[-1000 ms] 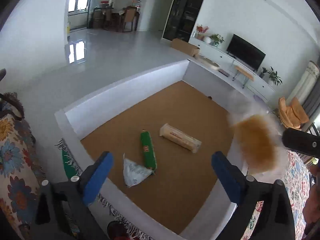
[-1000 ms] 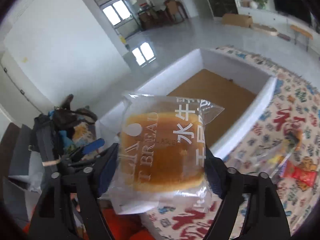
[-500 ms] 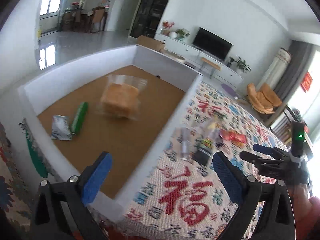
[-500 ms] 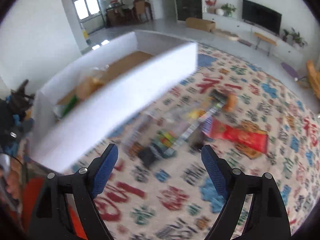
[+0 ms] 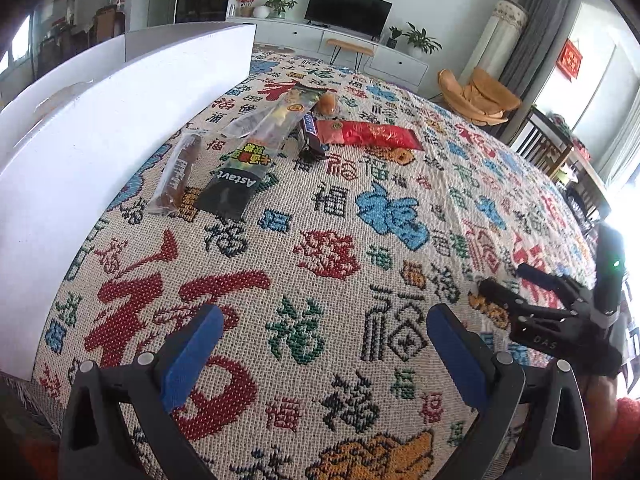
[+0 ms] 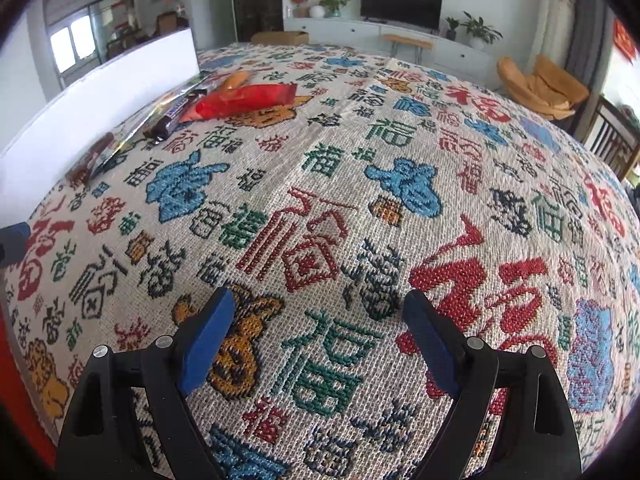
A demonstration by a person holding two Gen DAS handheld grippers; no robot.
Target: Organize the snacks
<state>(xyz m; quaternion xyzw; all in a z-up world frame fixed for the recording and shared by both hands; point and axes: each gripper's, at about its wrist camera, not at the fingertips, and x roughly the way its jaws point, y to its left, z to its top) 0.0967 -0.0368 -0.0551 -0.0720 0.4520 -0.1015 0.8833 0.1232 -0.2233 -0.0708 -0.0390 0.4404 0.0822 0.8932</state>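
Observation:
Several snacks lie on the patterned cloth beside the white box (image 5: 100, 128): a red packet (image 5: 370, 135), a dark chocolate bar (image 5: 310, 132), a long black and yellow packet (image 5: 256, 152), a clear-wrapped brown stick (image 5: 178, 174) and a small orange bun (image 5: 328, 103). My left gripper (image 5: 320, 356) is open and empty, low over the cloth. My right gripper (image 6: 316, 344) is open and empty; it also shows in the left wrist view (image 5: 552, 312) at the right. The red packet (image 6: 244, 100) and chocolate bar (image 6: 172, 114) lie far ahead of it, at the left.
The white box wall (image 6: 100, 108) runs along the left of the cloth (image 6: 360, 200). A TV unit (image 5: 348, 40), a wooden bench, plants and an orange chair (image 5: 476, 96) stand beyond the cloth's far edge.
The right gripper let go of the bread packet, which dropped into the box. Both grippers swung away from the box and came down low over the cloth.

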